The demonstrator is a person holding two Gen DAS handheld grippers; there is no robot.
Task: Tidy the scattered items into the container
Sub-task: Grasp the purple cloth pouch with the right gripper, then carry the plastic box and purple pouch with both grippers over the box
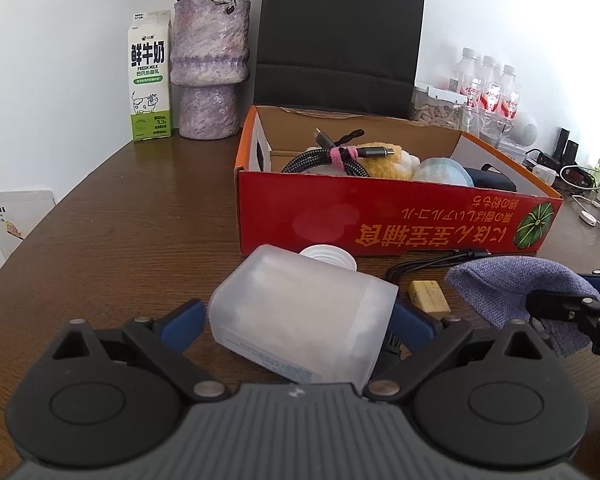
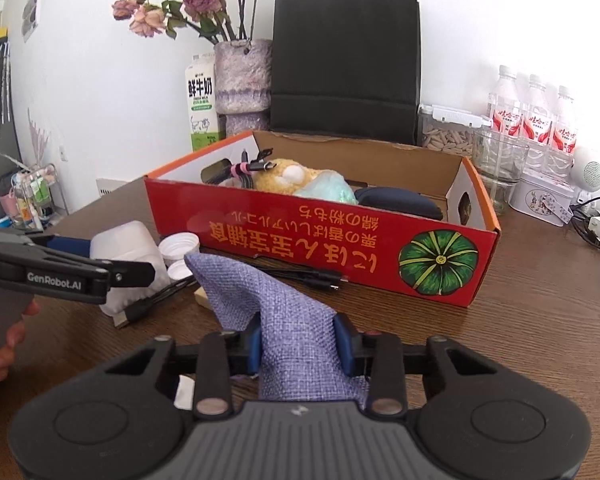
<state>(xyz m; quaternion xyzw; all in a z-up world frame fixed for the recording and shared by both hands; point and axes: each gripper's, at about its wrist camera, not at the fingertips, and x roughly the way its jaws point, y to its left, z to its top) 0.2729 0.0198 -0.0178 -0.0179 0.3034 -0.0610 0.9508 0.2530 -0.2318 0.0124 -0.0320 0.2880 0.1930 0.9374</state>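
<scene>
On the brown wooden table (image 1: 120, 220), right jaws pinch purple cloth (image 2: 284, 312); left jaws gape around a frosted bottle (image 1: 300, 320).

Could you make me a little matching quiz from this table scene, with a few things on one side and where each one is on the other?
Things:
1. purple cloth
2. frosted bottle
3. braided cable
4. milk carton

Places:
A. inside the red box
B. pinched in the right gripper
C. standing beside the vase
D. lying between the left gripper's open fingers

Pairs: 1-B, 2-D, 3-A, 4-C
</scene>
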